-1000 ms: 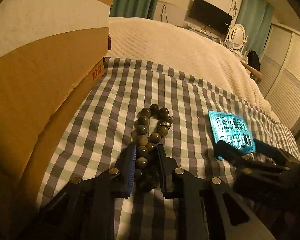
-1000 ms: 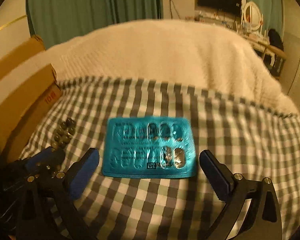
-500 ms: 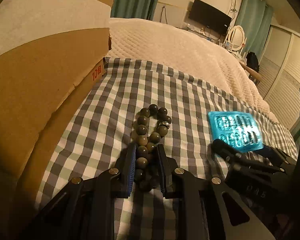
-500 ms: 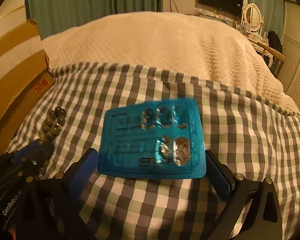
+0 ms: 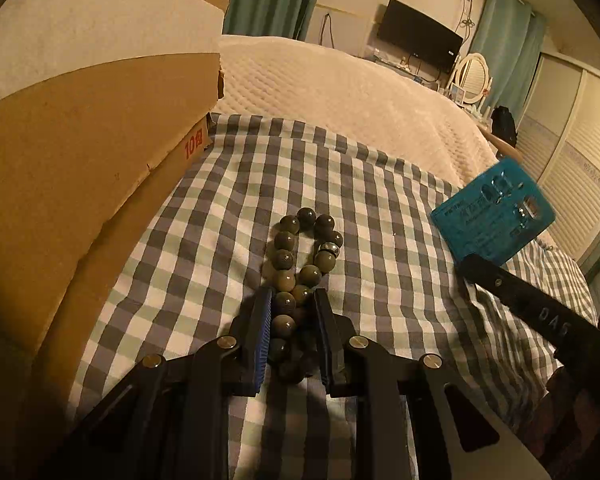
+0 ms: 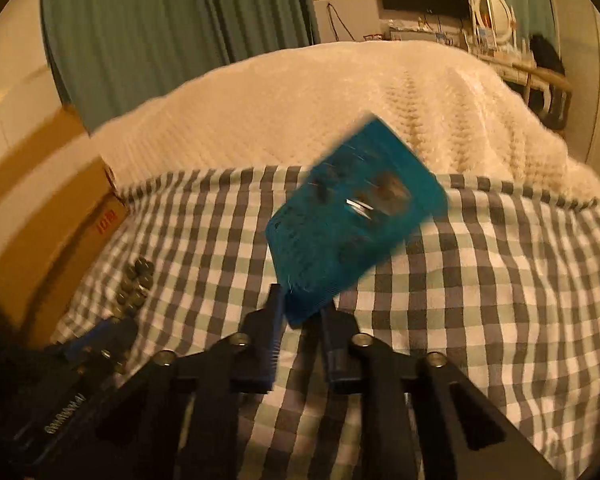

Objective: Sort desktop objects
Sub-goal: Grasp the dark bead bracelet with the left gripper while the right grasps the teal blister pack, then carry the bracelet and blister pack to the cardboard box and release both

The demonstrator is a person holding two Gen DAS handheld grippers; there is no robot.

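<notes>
Between right hand-held gripper (image 6: 300,314) fingers, tilted blister pack (image 6: 354,216).

A home bedroom: a bed under a cream quilted blanket (image 5: 340,92), teal curtains (image 6: 160,32), a black wall-mounted television (image 5: 418,44), an oval white-framed vanity mirror (image 5: 474,78) and louvred wardrobe doors (image 5: 580,152).

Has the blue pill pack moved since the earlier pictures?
Yes. The blue pill pack, pinched in the right gripper, now stands tilted above the checked cloth instead of lying flat.
</notes>
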